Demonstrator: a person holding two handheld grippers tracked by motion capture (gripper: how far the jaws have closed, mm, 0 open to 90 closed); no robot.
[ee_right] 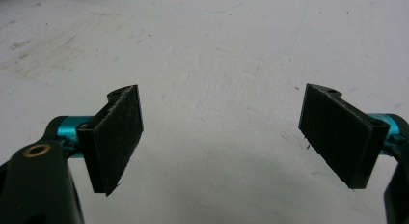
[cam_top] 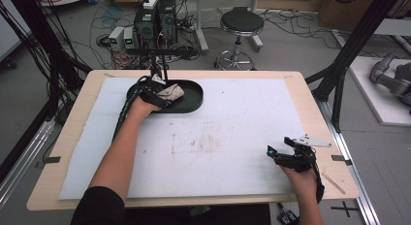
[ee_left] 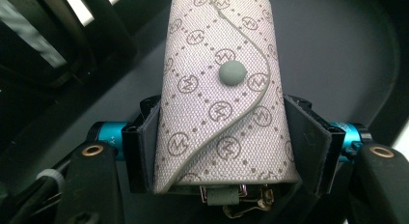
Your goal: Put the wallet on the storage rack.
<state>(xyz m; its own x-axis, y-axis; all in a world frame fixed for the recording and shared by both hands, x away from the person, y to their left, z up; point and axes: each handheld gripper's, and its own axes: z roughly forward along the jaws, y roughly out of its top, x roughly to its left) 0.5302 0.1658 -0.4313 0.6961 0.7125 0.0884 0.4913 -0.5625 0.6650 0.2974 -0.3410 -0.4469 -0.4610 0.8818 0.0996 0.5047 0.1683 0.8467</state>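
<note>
The left gripper (ee_left: 219, 142) is clamping a beige monogrammed key pouch (ee_left: 222, 98), its two pads pressing the pouch's sides near the lower end, where metal key hooks (ee_left: 243, 200) are poking out. The snap button (ee_left: 232, 73) is facing the camera, and the pouch is sticking out well beyond the jaws. From the high view, the left gripper (cam_top: 162, 96) is holding the pouch (cam_top: 172, 92) over the black oval tray (cam_top: 194, 101) at the table's far left; whether the pouch is touching the tray floor is hard to tell. The right gripper (ee_right: 219, 137) is sitting wide open above the white mat (ee_right: 217, 50), gripping nothing, well apart at the near right (cam_top: 281, 150).
</note>
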